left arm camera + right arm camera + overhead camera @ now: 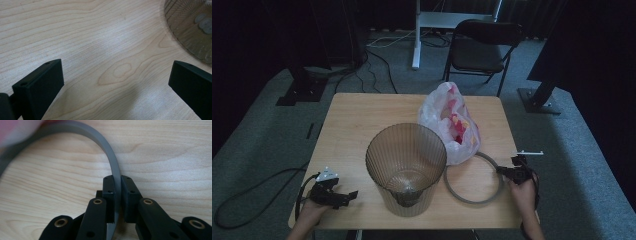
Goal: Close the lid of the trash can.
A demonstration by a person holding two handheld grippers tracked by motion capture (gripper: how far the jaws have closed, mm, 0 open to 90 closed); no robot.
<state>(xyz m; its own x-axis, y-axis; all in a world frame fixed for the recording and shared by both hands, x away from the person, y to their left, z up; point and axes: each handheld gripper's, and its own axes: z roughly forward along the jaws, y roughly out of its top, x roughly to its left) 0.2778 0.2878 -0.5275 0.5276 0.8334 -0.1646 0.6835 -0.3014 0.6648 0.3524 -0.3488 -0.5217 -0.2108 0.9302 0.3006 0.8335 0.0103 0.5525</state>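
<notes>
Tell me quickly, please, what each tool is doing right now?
Left tool: open, holding nothing, above the table beside the bin.
Right tool: closed on the grey ring.

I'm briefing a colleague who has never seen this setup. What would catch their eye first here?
Most likely the ribbed, see-through bin standing open-topped at the middle of the wooden table, with a white plastic bag showing red and yellow contents just behind it to the right. Next, the grey ring lying right of the bin, pinched by the right gripper, while the left gripper hangs open over bare wood.
</notes>
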